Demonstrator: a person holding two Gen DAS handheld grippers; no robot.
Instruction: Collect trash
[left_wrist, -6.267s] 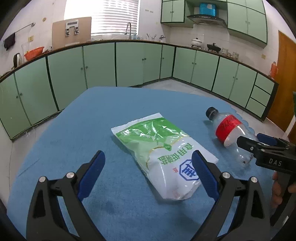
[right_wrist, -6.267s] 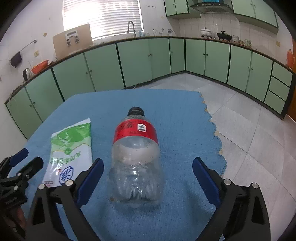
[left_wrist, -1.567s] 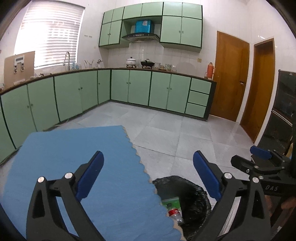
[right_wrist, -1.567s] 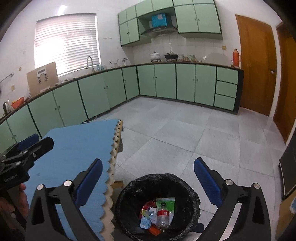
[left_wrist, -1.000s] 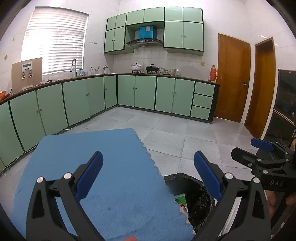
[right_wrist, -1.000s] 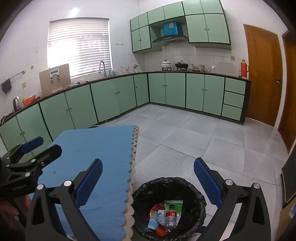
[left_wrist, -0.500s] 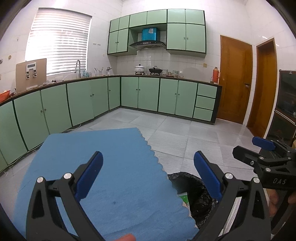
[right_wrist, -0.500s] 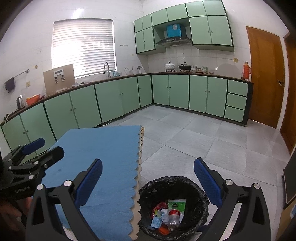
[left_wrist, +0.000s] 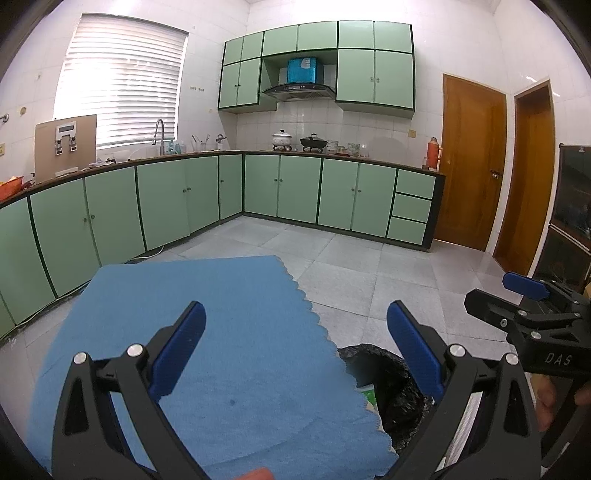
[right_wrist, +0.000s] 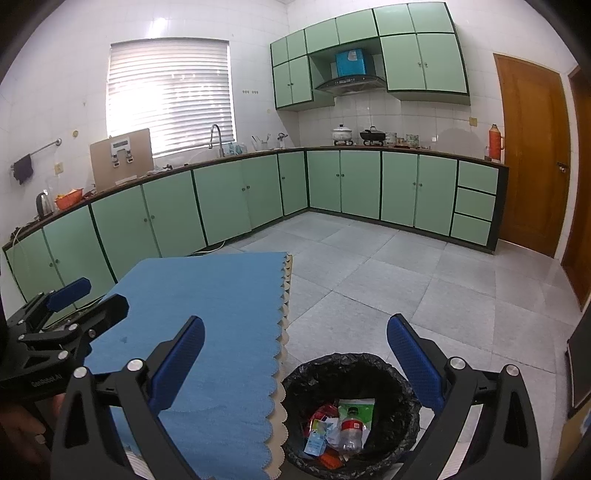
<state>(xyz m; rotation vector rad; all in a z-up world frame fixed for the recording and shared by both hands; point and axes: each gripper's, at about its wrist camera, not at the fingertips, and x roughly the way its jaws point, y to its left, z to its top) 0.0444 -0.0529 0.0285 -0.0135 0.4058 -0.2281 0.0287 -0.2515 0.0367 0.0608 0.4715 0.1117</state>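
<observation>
Trash sits in the black-lined bin (right_wrist: 351, 417) at the lower middle of the right wrist view: a clear bottle with a red label (right_wrist: 350, 430) lies on a green-and-white pouch (right_wrist: 360, 406), among smaller wrappers. The bin stands on the tiled floor just beside the scalloped edge of the blue-covered table (right_wrist: 207, 306), placed, I judge, so things can be dropped off the table edge into it. In the left wrist view only part of the bin (left_wrist: 380, 365) shows at the lower right, cut off by the cloth.

The right gripper (right_wrist: 295, 354) hangs above the bin with its jaws spread wide and nothing between them. The left gripper (left_wrist: 295, 347) is likewise wide apart and empty, above the bare blue cloth (left_wrist: 207, 306). With no rubbish visible on the cloth, the collecting looks finished or nearly so.
</observation>
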